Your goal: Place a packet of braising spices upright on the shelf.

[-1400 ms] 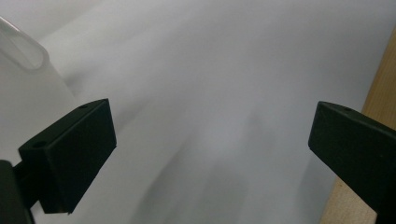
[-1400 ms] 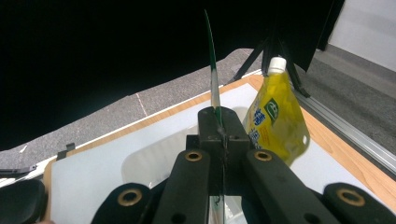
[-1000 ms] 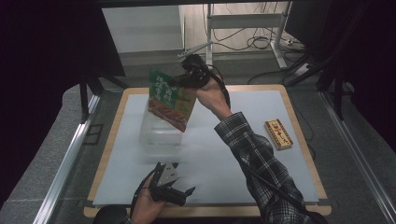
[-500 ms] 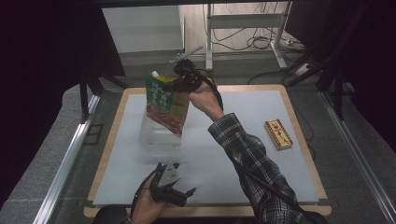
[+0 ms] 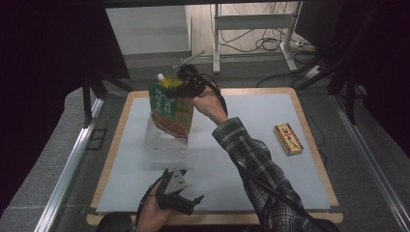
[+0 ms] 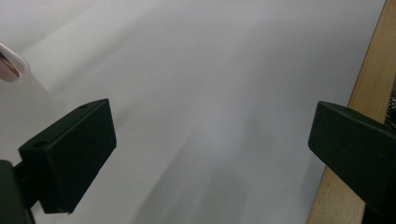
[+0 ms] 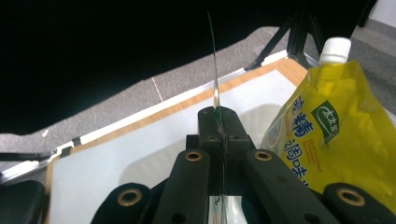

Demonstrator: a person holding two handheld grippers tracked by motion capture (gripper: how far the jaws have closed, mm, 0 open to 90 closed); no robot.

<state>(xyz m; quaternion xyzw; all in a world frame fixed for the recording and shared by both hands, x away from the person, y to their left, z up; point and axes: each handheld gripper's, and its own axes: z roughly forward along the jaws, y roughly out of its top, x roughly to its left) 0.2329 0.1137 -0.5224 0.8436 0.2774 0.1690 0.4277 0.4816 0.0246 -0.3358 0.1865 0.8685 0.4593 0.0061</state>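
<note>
In the high view my right gripper (image 5: 186, 86) is shut on the top edge of a green and red pouch (image 5: 169, 113). The pouch hangs upright over a clear plastic container (image 5: 162, 145) on the white mat. In the right gripper view the jaws (image 7: 218, 116) are shut on the pouch's thin green edge (image 7: 214, 70). A yellow pouch (image 7: 336, 135) with a white cap stands close beside it, and it peeks out behind the green one (image 5: 167, 81) in the high view. My left gripper (image 5: 186, 203) rests open in a hand near the front edge, its jaws (image 6: 210, 154) wide apart over bare mat.
A small flat yellow and red box (image 5: 288, 138) lies on the mat at the right. The mat sits on a wooden board (image 5: 309, 121), whose edge (image 6: 369, 93) runs beside the left gripper. Metal rails and dark stands flank the table.
My right gripper has carried the green pouch left and down over the clear container, and the pouch now hangs more upright. The left gripper has stayed put.
</note>
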